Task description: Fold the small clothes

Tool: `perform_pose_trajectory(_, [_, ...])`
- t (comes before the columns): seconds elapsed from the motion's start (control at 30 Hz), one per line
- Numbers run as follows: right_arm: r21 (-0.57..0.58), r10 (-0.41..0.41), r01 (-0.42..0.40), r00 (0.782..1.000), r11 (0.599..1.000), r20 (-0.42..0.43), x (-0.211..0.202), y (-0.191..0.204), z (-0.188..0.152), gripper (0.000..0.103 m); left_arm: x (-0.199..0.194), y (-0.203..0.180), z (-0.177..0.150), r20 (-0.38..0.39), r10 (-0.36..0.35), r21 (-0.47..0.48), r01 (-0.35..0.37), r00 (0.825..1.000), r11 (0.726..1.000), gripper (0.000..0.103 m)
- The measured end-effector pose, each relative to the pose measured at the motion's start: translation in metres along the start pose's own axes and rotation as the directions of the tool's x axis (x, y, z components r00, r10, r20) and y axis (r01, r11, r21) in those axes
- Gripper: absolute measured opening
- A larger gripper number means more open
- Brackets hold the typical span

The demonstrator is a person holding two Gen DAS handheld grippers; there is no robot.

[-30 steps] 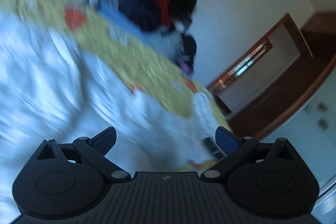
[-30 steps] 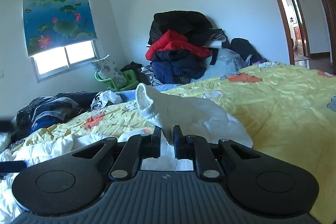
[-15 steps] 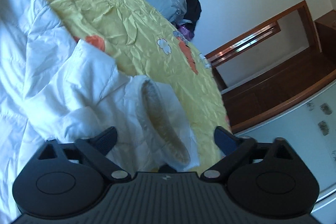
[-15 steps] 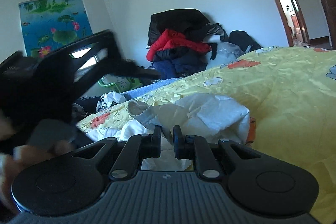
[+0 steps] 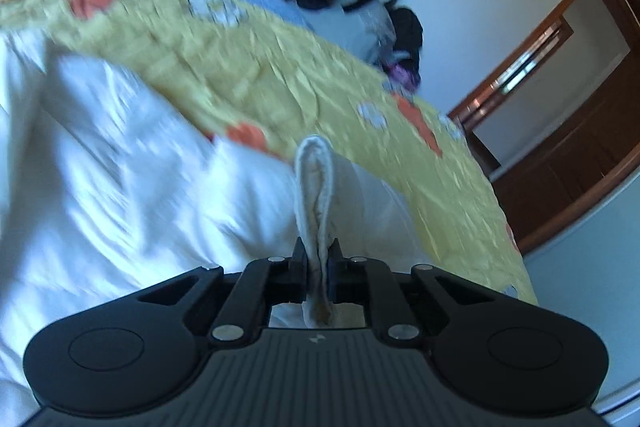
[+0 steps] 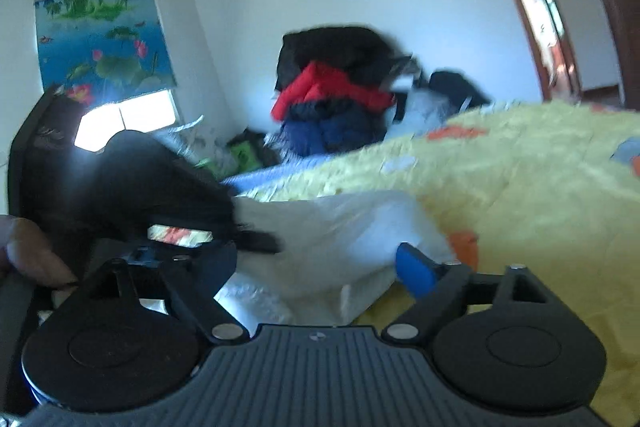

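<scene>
A small white padded jacket (image 5: 132, 187) lies on a yellow flowered bedspread (image 5: 280, 75). My left gripper (image 5: 318, 259) is shut on the jacket's ribbed sleeve cuff (image 5: 314, 183), which stands up pinched between the jaws. In the right wrist view my right gripper (image 6: 316, 267) is open with blue pads, just in front of the jacket (image 6: 340, 227). The left gripper (image 6: 132, 187) shows there as a dark blurred shape touching the jacket's left end.
A heap of red, navy and black clothes (image 6: 340, 87) is piled against the far wall. A green basket (image 6: 244, 151) stands by the window. A wooden doorway (image 5: 560, 67) is to the right of the bed.
My left gripper went from open to shut on the sleeve cuff. My right gripper went from shut on the jacket to open, letting it go.
</scene>
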State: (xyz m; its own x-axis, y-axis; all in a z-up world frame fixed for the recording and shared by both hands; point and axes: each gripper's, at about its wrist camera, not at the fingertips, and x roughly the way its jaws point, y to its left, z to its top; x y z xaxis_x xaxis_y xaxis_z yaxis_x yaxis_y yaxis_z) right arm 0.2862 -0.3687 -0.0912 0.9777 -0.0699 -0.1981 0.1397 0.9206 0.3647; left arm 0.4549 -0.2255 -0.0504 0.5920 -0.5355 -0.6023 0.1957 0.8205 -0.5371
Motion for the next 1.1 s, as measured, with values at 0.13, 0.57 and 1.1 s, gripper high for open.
perform_pose_trajectory(0.13, [0.035, -0.029, 0.030, 0.999, 0.999, -0.016, 0.004, -0.008, 0.001, 0.086, -0.038, 0.021, 0.018, 0.063, 0.020, 0.031, -0.022, 0.998, 0.999, 0.009])
perform_pose_trajectory(0.57, [0.058, -0.083, 0.086, 0.995, 0.995, -0.053, 0.015, -0.015, 0.000, 0.089, -0.156, 0.138, 0.042, 0.207, 0.141, -0.071, -0.129, 0.968, 0.989, 0.009])
perform_pose_trajectory(1.1, [0.047, -0.115, 0.121, 0.987, 0.992, -0.113, 0.029, -0.016, -0.001, 0.092, -0.208, 0.238, 0.024, 0.229, 0.260, -0.274, -0.195, 0.938, 0.942, 0.009])
